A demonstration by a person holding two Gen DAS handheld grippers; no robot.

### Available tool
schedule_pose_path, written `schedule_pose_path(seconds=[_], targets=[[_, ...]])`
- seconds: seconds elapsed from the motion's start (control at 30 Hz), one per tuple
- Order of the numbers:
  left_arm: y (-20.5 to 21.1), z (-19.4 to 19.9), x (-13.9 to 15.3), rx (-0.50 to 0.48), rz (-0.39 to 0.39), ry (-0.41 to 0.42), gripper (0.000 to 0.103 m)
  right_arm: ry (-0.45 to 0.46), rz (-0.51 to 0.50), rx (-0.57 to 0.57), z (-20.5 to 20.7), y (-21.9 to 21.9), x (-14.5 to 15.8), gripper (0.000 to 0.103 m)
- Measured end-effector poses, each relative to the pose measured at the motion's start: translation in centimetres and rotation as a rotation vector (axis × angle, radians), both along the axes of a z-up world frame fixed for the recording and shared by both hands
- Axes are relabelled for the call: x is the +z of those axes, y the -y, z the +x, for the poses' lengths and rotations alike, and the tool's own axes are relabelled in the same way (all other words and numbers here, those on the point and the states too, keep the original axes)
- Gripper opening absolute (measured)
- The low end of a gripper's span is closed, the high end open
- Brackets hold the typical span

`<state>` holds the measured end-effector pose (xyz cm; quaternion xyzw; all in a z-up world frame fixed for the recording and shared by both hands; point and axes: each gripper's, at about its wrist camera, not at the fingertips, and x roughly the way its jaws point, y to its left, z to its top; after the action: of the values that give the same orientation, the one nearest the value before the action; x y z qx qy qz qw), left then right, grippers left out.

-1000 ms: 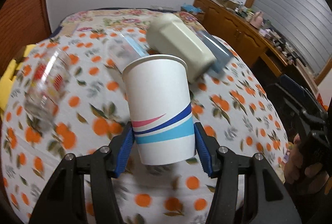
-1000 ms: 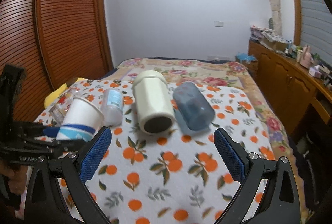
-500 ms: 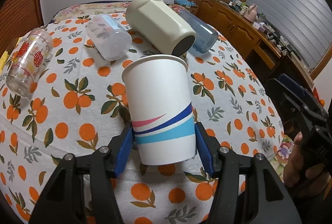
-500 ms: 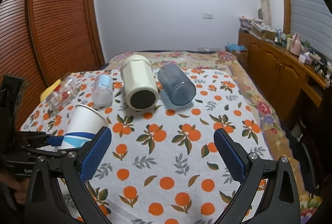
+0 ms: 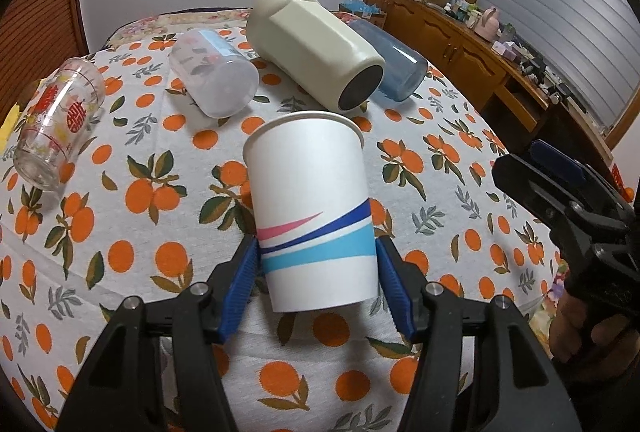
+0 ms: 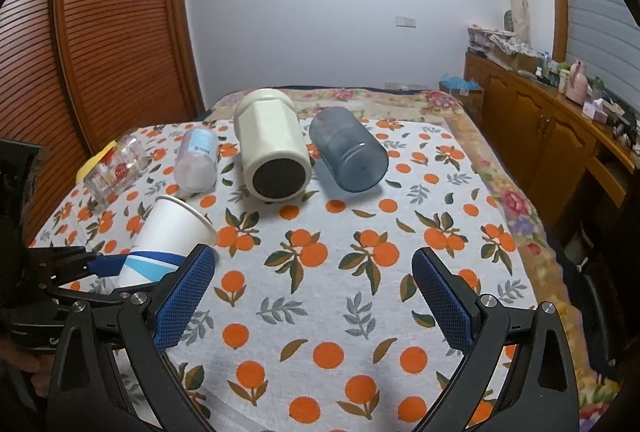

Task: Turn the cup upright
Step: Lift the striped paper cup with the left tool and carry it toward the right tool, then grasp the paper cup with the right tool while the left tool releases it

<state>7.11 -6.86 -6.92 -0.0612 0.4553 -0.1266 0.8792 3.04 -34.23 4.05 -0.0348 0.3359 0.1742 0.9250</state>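
Note:
A white paper cup point(image 5: 316, 207) with pink and blue stripes is held in my left gripper point(image 5: 318, 264), which is shut on its base end; its rim points away and slightly up. It also shows at the left of the right wrist view point(image 6: 168, 240), tilted above the orange-print tablecloth point(image 6: 340, 272). My right gripper point(image 6: 312, 288) is open and empty above the cloth, to the right of the paper cup. It appears at the right edge of the left wrist view point(image 5: 568, 199).
Lying on their sides beyond the paper cup: a clear glass with red print point(image 5: 56, 123), a frosted plastic cup point(image 5: 212, 71), a cream faceted mug point(image 5: 316, 47) and a blue translucent cup point(image 5: 396, 71). A wooden sideboard point(image 6: 560, 135) stands right, a slatted wardrobe point(image 6: 100, 31) left.
Both grippers have drawn back a little toward the table's near edge; the lying cups look farther off. The paper cup stays gripped in the same way.

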Motion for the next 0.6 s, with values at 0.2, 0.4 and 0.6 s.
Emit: schedule_pose_path(seconds=[0.2,0.4,0.6], targets=[[-0.7,-0.7,0.9,0.008,0.001,0.030,0.061,0.004,-0.005,0.013,0.0,-0.8,0.3,0.101],[-1.9,-1.8,2.1,0.032,0.013,0.080,0.065,0.008,-0.028,0.033,0.0,-2.3,0.7,0.101],[-4.0,-3.1,3.4,0.081,0.027,0.151,0.074,-0.024,-0.023,0.066,0.2,-4.0,0.7,0.101]])
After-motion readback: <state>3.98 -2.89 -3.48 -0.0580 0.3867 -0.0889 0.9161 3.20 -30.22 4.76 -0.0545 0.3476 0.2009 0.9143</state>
